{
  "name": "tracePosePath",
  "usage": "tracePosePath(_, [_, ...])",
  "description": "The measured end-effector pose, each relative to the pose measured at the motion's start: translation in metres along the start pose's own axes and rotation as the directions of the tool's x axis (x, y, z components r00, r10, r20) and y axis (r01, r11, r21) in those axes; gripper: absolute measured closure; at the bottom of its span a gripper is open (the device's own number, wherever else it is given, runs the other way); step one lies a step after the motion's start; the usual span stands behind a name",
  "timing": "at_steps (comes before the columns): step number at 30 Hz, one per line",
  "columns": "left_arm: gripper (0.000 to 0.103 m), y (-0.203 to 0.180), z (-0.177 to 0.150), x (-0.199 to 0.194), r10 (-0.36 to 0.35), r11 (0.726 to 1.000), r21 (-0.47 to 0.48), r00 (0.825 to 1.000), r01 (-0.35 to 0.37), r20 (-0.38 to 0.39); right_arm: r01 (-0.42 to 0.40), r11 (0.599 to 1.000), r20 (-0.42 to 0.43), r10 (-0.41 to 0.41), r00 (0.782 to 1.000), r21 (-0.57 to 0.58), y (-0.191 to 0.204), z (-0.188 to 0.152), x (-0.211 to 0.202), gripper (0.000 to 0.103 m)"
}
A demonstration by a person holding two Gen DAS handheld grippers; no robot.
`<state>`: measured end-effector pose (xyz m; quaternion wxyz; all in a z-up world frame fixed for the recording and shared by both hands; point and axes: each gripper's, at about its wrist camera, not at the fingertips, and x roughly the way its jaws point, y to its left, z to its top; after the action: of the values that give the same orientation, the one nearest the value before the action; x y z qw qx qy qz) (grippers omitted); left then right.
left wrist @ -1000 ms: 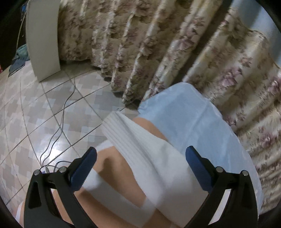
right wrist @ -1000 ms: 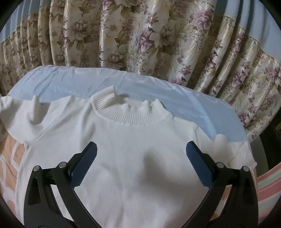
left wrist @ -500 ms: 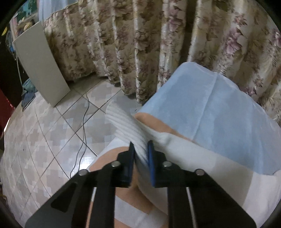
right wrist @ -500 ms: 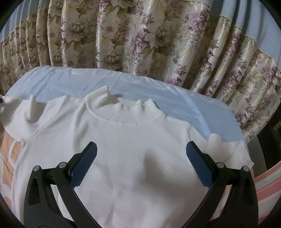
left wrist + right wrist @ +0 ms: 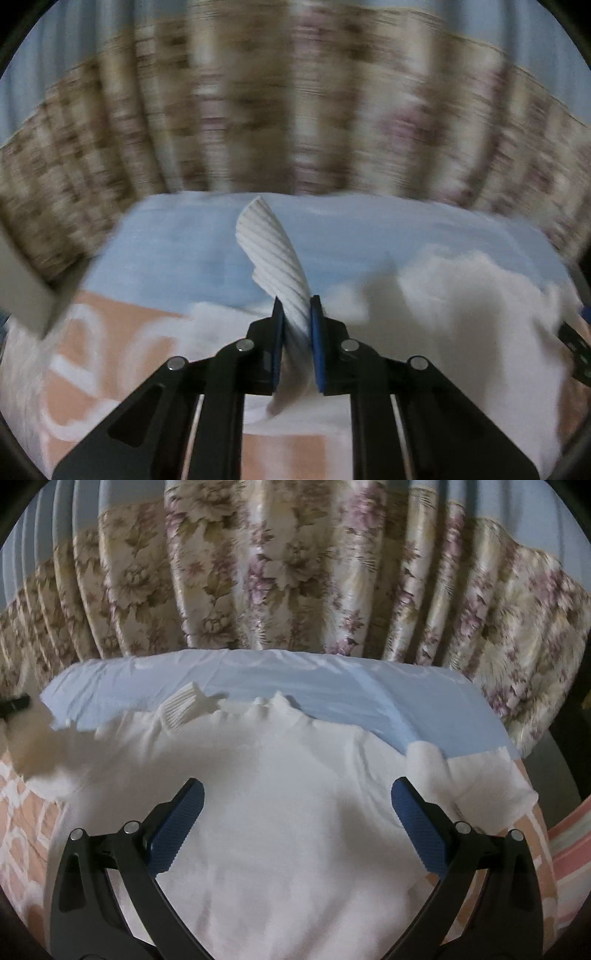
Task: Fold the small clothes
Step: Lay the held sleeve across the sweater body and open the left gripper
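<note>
A white knit top (image 5: 295, 812) lies flat, collar (image 5: 236, 709) toward the curtain, on a surface covered by a light blue sheet (image 5: 332, 679) and an orange-and-white patterned cloth (image 5: 22, 812). My left gripper (image 5: 297, 314) is shut on the top's ribbed sleeve cuff (image 5: 271, 251), which stands up lifted from the jaws; that view is motion-blurred. The rest of the top (image 5: 461, 302) lies to its right. My right gripper (image 5: 297, 805) is open and empty, hovering over the top's chest. The lifted sleeve (image 5: 44, 742) shows at the left of the right wrist view.
A floral curtain (image 5: 295, 572) hangs close behind the surface. A pale board (image 5: 26, 291) shows blurred at the left edge of the left wrist view. A pink striped cloth (image 5: 569, 834) lies at the right edge.
My left gripper closed on the sleeve cuff, then lifted it and swung right over the surface. The collar's left side has rumpled. My right gripper stayed open over the chest.
</note>
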<state>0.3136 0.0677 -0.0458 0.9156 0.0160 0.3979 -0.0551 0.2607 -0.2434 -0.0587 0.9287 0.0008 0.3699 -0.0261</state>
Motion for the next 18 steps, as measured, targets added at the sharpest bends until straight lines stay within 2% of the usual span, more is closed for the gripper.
tracePosePath(1, [0.089,-0.029,-0.004,0.004,-0.044,0.999,0.029,0.999,0.045,-0.013,0.013,1.0,-0.001,-0.013,1.0,0.012,-0.009,-0.002,-0.002,0.003])
tracePosePath(4, [0.089,-0.081,-0.012,0.015,-0.145,0.987,0.062,0.988,0.148,-0.055,0.038,0.998,-0.01,-0.038,0.999,0.046,-0.03,-0.007,-0.006,0.003])
tracePosePath(8, [0.088,-0.128,-0.03,0.041,-0.225,0.967,0.082,0.962,0.239,-0.156,0.055,0.993,-0.04,-0.051,0.998,0.107,-0.061,-0.017,-0.006,0.003])
tracePosePath(9, [0.084,-0.134,-0.035,0.047,-0.255,0.959,0.077,0.949,0.272,-0.184,0.057,0.992,-0.048,-0.052,0.998,0.113,-0.065,-0.018,-0.006,0.003])
tracePosePath(11, [0.057,-0.139,-0.044,0.044,-0.292,0.949,0.064,0.936,0.309,-0.196,0.06,0.992,-0.063,-0.053,0.997,0.114,-0.071,-0.021,-0.005,0.003])
tracePosePath(12, [0.031,-0.135,-0.043,0.035,-0.306,0.946,0.062,0.938,0.32,-0.162,0.057,0.992,-0.069,-0.05,0.996,0.109,-0.072,-0.023,-0.004,0.003])
tracePosePath(13, [0.016,-0.131,-0.045,0.024,-0.306,0.947,0.067,0.944,0.316,-0.126,0.055,0.993,-0.074,-0.048,0.996,0.106,-0.072,-0.023,-0.003,0.003])
tracePosePath(14, [0.014,-0.124,-0.045,0.011,-0.295,0.95,0.076,0.952,0.301,-0.086,0.048,0.994,-0.08,-0.04,0.996,0.101,-0.071,-0.024,-0.001,0.003])
tracePosePath(16, [0.014,-0.113,-0.044,-0.001,-0.255,0.961,0.093,0.965,0.26,-0.055,0.024,0.995,-0.088,-0.015,0.996,0.096,-0.067,-0.023,0.001,0.003])
tracePosePath(18, [0.014,-0.092,-0.046,-0.001,-0.157,0.981,0.111,0.986,0.161,-0.046,-0.029,0.996,-0.093,0.037,0.995,0.084,-0.057,-0.021,0.004,0.003])
